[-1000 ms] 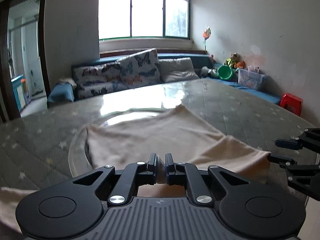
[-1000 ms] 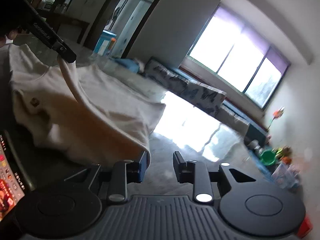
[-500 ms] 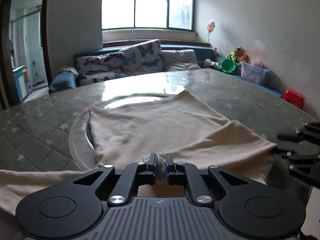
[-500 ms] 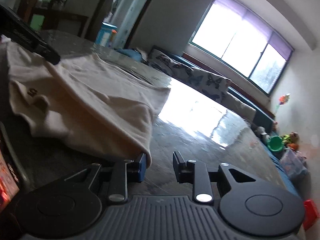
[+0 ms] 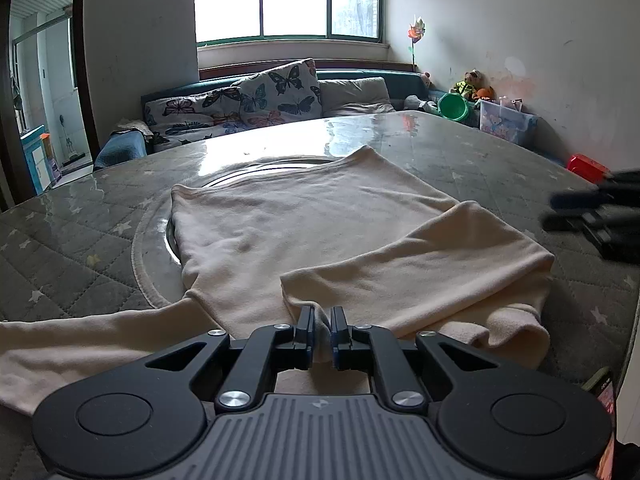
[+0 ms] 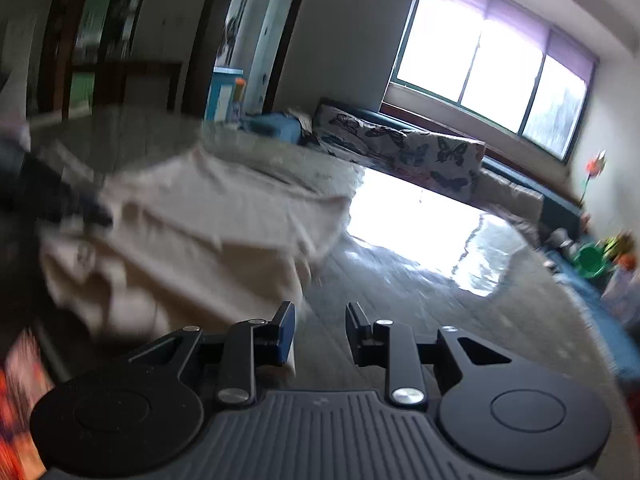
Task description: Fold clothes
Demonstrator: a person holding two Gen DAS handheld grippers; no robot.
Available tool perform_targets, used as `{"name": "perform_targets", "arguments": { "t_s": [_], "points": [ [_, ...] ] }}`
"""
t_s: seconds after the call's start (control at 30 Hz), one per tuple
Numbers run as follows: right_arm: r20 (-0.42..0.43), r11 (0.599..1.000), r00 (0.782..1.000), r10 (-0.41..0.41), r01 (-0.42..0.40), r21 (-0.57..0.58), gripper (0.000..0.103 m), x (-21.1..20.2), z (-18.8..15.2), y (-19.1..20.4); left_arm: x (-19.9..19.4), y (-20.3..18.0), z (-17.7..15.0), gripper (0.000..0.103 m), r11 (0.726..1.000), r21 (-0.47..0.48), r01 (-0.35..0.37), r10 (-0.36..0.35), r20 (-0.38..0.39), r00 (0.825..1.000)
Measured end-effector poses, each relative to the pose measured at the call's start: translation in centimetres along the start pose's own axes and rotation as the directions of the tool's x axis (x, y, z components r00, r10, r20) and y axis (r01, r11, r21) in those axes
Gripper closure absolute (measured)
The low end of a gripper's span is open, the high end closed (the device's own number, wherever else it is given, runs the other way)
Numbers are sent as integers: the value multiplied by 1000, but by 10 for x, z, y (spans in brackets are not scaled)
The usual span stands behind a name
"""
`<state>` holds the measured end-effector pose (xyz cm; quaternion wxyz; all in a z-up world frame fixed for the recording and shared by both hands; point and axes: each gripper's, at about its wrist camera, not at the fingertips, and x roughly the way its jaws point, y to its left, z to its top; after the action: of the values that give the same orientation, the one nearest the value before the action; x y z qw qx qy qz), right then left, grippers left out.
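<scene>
- Evidently your left gripper point(image 5: 322, 322) pinched a fold of the cream shirt point(image 5: 304, 216), which lay on the table point(image 5: 500, 164), to lay its sleeve across.
- Your right gripper point(image 6: 320, 320) hung open and empty beside it.

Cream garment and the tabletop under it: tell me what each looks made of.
Cream garment: soft matte knit, probably cotton jersey or light fleece; it drapes, creases gently and shows a stitched hem. The left hand-held gripper pinches a fold of it.
Tabletop: glossy hard sheet, likely glass or clear plastic, mirroring the window, laid over a grey quilted star-print cloth.
</scene>
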<state>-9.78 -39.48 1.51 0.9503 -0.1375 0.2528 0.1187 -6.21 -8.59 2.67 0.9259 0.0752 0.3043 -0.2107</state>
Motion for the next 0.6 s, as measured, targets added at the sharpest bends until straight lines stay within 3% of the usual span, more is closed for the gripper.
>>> {"name": "perform_targets", "arguments": {
  "t_s": [0.2,0.37,0.6],
  "points": [
    [10,997,999,33,-34,62,76,35,14,1,1,2,0,94,1000,-9,-2,2,-4,1000],
    [-42,998,999,0,3,62,76,54,2,0,2,3,-1,94,1000,-8,2,-2,-7,1000],
    [-26,986,999,19,-15,166,76,41,3,-25,2,6,0,94,1000,-8,4,-5,-10,1000]
  ]
}}
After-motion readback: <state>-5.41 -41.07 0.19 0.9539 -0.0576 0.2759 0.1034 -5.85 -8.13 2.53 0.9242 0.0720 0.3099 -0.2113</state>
